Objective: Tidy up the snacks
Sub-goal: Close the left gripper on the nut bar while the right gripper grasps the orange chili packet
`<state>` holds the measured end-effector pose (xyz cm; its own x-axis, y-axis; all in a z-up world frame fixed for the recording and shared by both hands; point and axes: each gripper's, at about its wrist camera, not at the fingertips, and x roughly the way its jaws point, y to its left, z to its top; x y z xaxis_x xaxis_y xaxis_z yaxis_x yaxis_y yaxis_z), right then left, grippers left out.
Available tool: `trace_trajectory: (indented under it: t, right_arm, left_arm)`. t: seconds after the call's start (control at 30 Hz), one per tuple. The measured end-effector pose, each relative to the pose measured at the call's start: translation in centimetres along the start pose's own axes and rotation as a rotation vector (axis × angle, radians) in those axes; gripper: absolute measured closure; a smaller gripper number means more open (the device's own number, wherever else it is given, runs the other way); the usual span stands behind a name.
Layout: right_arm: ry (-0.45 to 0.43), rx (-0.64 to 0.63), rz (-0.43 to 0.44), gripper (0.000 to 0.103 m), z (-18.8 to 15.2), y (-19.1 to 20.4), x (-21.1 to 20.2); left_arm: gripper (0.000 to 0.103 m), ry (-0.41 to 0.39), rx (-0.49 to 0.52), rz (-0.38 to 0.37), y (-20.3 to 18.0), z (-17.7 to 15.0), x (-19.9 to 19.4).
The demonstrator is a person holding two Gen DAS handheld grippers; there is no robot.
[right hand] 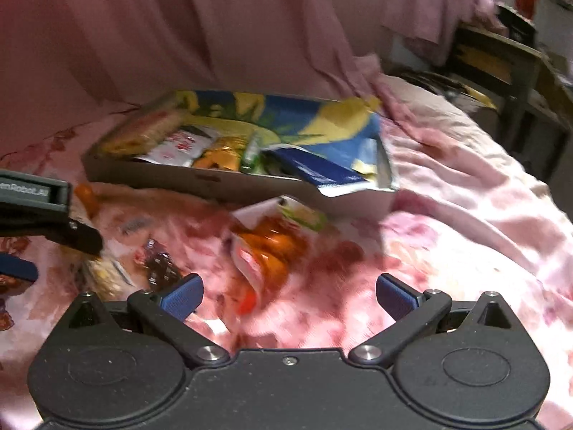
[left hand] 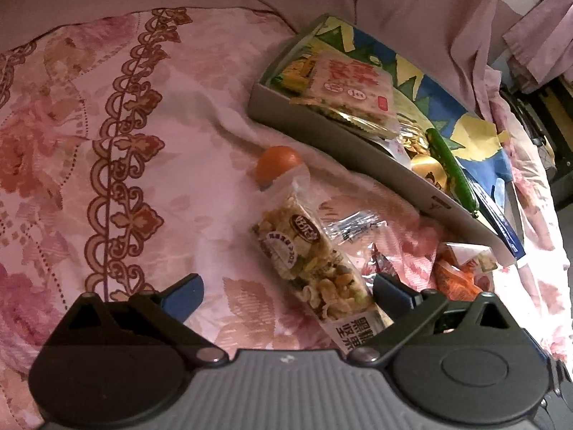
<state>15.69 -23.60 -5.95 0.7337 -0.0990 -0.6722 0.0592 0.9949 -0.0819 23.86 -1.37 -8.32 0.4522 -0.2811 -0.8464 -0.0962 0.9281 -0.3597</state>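
Basically both hand-held grippers hang over a bed with a soft pink floral quilt (left hand: 118, 150), woven-looking scroll border. Left hand-held gripper (left hand: 286, 295): blue ribbed pads spread wide apart, nothing clamped; a long clear-wrapped nut bar (left hand: 315, 265), lumpy with grains and seeds, lies on the quilt between the pads, closer to the right one. Round smooth orange ball (left hand: 278, 165) just beyond the bar's far end. Crinkly clear wrapper (left hand: 352, 225) beside the bar. Orange glossy packet (left hand: 458, 276) further right, also seen blurred in the right wrist view (right hand: 268, 251).

Shallow grey cardboard box (left hand: 322, 132), rectangular, lined with blue-yellow-green printed paper, sits on the quilt past the loose snacks. Inside it: flat pink-white cracker pack (left hand: 352, 82), gold foil pieces (left hand: 426, 168), thin green stick (left hand: 453, 165).

Right hand-held gripper (right hand: 286, 295): pads apart, empty, above the quilt near the orange packet. Small dark shiny candy wrapper (right hand: 161, 265) by its left pad. View motion-blurred. Pink curtain fabric (right hand: 179, 25) behind the box.
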Motion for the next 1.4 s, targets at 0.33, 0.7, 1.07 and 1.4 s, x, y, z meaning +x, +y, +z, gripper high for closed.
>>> trace_trajectory:
  t: [0.33, 0.7, 1.07, 1.4]
  right_arm:
    - [0.055, 0.238, 0.133, 0.019, 0.9, -2.5, 3.8]
    - [0.057, 0.278, 0.186, 0.039, 0.9, -2.8, 5.5]
    - [0.063, 0.193, 0.164, 0.056, 0.7, -1.2, 4.9]
    - [0.07, 0.189, 0.191, 0.057, 0.6, 0.0, 3.1]
  left_arm:
    - [0.032, -0.012, 0.036, -0.099, -0.8, -0.1, -0.2]
    - [0.043, 0.0, 0.086, -0.162, -1.9, -0.7, 0.4]
    - [0.049, -0.008, 0.123, -0.161, -2.6, -1.1, 0.1]
    - [0.049, -0.039, 0.089, -0.194, -2.4, -1.1, -1.1]
